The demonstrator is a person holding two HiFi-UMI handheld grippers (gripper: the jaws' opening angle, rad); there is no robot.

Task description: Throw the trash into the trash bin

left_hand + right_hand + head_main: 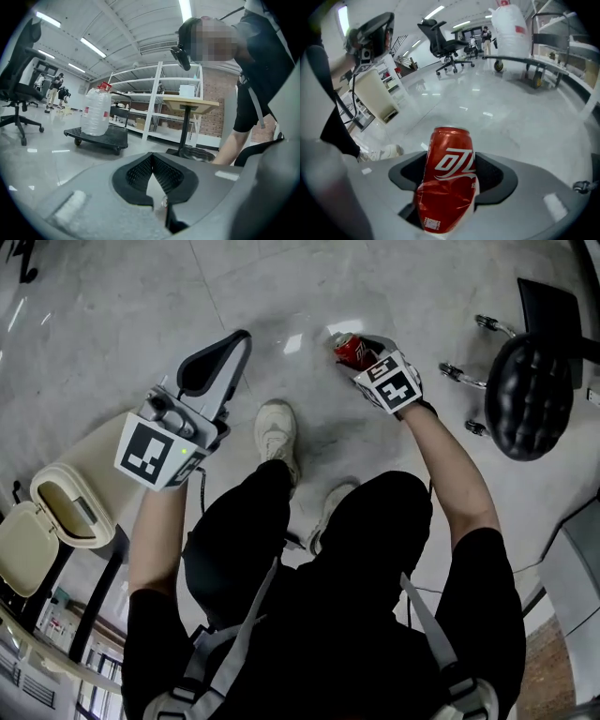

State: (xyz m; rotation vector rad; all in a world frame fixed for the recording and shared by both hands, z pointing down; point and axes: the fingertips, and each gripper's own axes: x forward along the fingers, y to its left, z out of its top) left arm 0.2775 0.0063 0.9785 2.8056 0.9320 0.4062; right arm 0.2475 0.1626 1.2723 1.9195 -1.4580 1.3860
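A crushed red can (349, 350) sits low over the pale floor, between the jaws of my right gripper (364, 346). In the right gripper view the can (449, 180) stands upright and fills the gap, with both black pads (493, 174) against its sides; my right gripper (451, 161) is shut on it. My left gripper (236, 341) hovers to the left at about knee height, shut, with nothing in it; its pads meet at the tip (151, 158). The beige trash bin (73, 505) with a flip lid stands at the far left, and the right gripper view shows that bin (377, 96) too.
A black office chair (530, 395) stands close on the right of the can. The person's white shoes (277, 432) are just behind it. Ahead of the left gripper are a large water jug (96, 112) on a low cart, white shelves (154, 101) and a small round table (190, 104).
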